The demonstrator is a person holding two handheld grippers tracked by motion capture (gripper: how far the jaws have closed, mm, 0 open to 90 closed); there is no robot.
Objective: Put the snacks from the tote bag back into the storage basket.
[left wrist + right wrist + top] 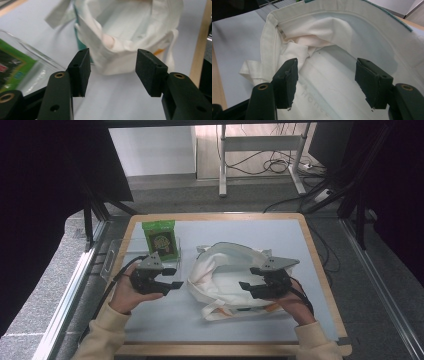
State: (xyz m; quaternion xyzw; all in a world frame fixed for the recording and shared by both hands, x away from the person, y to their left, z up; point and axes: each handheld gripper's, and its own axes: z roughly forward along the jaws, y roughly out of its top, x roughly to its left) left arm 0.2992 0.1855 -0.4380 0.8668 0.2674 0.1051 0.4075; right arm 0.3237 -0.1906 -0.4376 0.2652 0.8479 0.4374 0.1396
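Faint grey letters "Hone…" on white bag (329, 85), inside face, seen between right gripper's jaws; rest cut off. Green packet (161, 240) in clear tray carries round printed emblem and small print, too blurred to read.

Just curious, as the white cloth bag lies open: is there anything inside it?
Inside the white bag only its own pale lining and crumpled folds show. Those bunched folds cover the far corner, so anything under them is hidden.
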